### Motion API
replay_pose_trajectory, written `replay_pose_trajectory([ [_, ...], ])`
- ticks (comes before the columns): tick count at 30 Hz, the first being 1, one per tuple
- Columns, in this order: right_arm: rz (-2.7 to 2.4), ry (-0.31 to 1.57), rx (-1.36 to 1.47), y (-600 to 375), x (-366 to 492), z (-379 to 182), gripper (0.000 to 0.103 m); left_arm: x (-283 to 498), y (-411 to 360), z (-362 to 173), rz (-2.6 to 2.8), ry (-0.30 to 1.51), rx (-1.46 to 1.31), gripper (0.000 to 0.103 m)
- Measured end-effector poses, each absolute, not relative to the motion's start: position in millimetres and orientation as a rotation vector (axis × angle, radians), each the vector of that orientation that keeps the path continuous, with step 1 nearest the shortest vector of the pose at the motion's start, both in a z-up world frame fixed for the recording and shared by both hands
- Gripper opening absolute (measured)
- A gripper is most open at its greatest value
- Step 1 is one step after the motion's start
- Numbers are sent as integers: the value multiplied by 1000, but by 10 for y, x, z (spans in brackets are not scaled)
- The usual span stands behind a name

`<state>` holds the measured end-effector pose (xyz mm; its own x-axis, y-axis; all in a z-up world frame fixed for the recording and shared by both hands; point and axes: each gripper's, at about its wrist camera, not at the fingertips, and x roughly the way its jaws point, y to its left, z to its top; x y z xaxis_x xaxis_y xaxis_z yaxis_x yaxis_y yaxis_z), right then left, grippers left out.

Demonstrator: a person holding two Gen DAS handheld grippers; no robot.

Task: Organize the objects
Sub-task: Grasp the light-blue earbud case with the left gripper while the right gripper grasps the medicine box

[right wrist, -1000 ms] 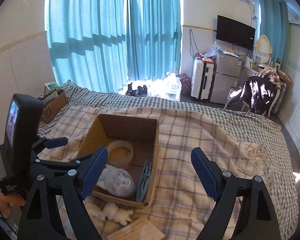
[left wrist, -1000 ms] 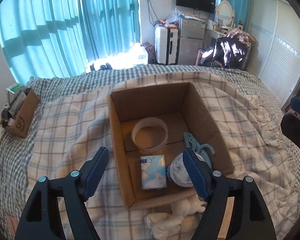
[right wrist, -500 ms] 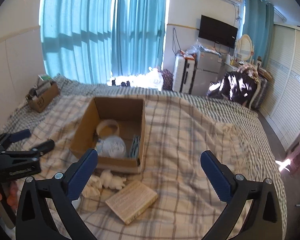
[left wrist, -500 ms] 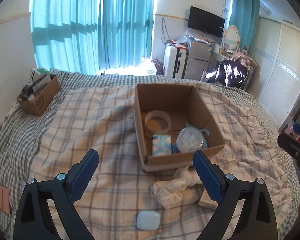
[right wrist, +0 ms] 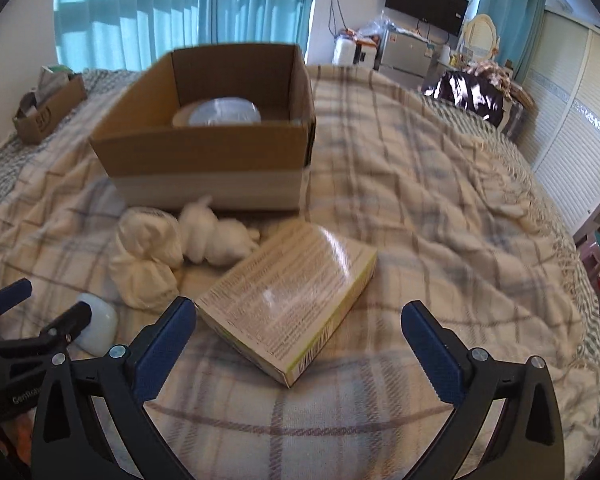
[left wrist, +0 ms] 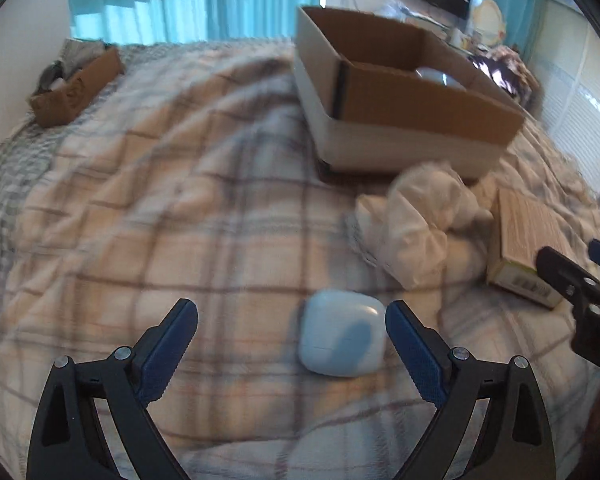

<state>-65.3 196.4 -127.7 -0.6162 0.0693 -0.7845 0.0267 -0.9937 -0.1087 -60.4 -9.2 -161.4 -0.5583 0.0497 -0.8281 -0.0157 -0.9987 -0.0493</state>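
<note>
The left gripper (left wrist: 291, 338) hangs low over the plaid blanket (left wrist: 172, 200) on the bed, its 2 blue fingers (left wrist: 168, 350) released and spread wide with nothing pressed between them. A pale blue rounded case (left wrist: 342, 336) lies on the blanket between them, close beside the right-hand finger and clearly apart from the left-hand one. Beyond the fingertips, up and to the right, sits a crumpled white cloth (left wrist: 416, 220), and past that the open cardboard box (left wrist: 400, 128), with a clear plastic item just showing over its rim.

The right gripper (right wrist: 298, 334) is likewise released, its fingers (right wrist: 434, 354) wide apart and empty. A flat printed carton (right wrist: 292, 300) lies on the blanket between them, its near corner pointing toward the camera and its left edge just beside the left-hand finger. Ahead of the fingertips, to the left, is the white cloth (right wrist: 152, 256), and beyond it the cardboard box (right wrist: 204, 152). A smaller cardboard box (right wrist: 48, 110) stands far off by the wall.
</note>
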Motion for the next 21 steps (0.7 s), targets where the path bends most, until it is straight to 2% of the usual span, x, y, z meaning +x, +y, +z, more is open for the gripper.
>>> replay_pose_trajectory([
  [5,2774,-136,-1407,2025,-712,-1365,103,-631,-11,-1757,2624,-92,-1503,96],
  [6,2775,-140,-1408,2024,-709,-1382,103,-634,12,-1779,2613,-81,-1509,93],
  [7,2774,-147,-1414,2015,-715,-1394,103,-640,61,-1811,2592,-54,-1522,83],
  [9,2766,-163,-1438,1997,-736,-1433,103,-651,165,-1892,2550,17,-1549,70],
  [11,2758,-185,-1438,1975,-736,-1441,103,-630,257,-1908,2555,92,-1539,61],
  [12,2762,-191,-1432,1970,-725,-1434,103,-613,266,-1893,2554,94,-1530,51],
  [21,2775,-243,-1410,1819,-718,-1339,103,-597,-133,-1591,2668,-78,-1530,51],
])
